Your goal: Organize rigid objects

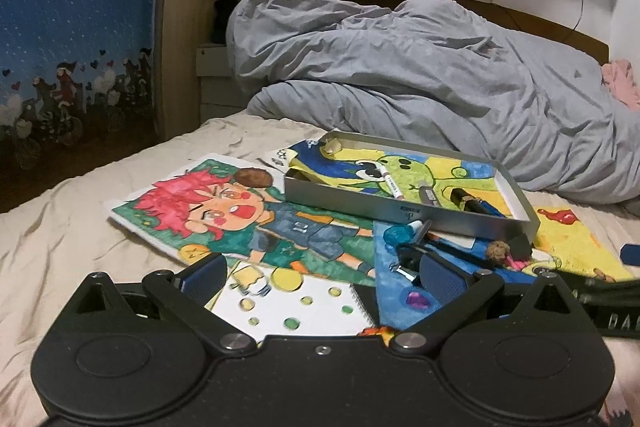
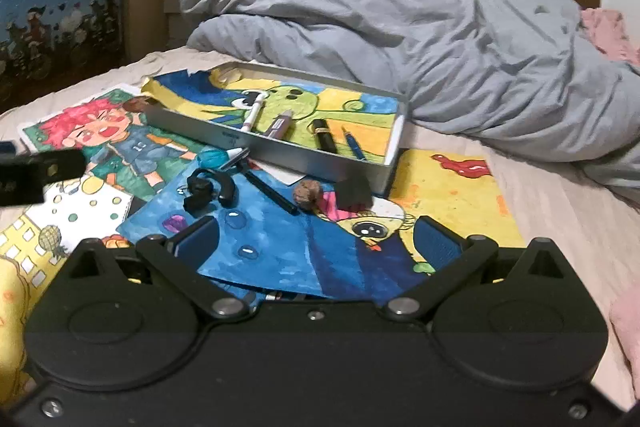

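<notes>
Both the left gripper (image 1: pixel 320 275) and right gripper (image 2: pixel 318 239) hover with fingers spread, holding nothing. The metal tray (image 2: pixel 304 157) sits at twelve o'clock (markers inside), with the black earpiece (image 2: pixel 208 189) and walnut (image 2: pixel 307 193) outside it on the drawings (image 2: pixel 288 251).

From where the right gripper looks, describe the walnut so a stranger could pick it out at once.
Find the shallow silver tin on the drawings spread over the bed. Just outside its near wall, on the blue drawing, lies the walnut, between a black pen and a black block. It is the only brown, wrinkled, round thing there.
</notes>
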`<state>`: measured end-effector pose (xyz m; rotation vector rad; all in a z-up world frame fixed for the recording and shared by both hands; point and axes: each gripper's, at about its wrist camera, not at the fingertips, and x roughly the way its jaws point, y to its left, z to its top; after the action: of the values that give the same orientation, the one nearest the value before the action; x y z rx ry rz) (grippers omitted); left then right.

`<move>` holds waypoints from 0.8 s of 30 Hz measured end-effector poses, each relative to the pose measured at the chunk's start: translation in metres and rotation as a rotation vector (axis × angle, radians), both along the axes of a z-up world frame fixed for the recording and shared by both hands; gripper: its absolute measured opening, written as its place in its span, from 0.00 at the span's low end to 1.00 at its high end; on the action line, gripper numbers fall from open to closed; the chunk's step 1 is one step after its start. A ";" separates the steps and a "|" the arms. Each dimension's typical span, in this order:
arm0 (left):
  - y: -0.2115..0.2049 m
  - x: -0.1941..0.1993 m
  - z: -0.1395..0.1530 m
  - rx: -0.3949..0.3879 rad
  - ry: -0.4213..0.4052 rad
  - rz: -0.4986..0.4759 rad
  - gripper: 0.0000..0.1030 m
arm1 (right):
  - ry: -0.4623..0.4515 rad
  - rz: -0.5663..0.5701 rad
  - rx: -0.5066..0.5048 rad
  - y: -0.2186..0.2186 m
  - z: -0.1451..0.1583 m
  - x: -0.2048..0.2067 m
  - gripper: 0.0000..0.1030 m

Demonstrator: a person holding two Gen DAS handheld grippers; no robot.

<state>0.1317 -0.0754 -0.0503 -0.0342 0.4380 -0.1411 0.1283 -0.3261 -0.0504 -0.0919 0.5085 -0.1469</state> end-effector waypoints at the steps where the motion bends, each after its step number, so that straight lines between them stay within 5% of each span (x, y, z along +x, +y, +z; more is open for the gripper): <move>1: -0.001 0.006 0.000 -0.003 0.007 -0.010 0.99 | 0.002 0.008 -0.006 -0.001 -0.002 0.003 0.99; 8: -0.018 0.045 -0.009 -0.007 0.071 -0.107 0.99 | 0.050 0.030 -0.004 -0.016 -0.019 0.034 0.99; 18: -0.039 0.091 -0.037 0.020 0.146 -0.304 0.98 | 0.090 0.094 0.212 -0.052 -0.033 0.068 0.99; 24: -0.046 0.113 -0.052 -0.003 0.216 -0.402 0.82 | 0.104 0.121 0.256 -0.065 -0.040 0.088 0.77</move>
<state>0.2444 -0.1214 -0.1019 0.0367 0.6573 -0.5370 0.2159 -0.3915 -0.0907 0.1197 0.6199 0.0425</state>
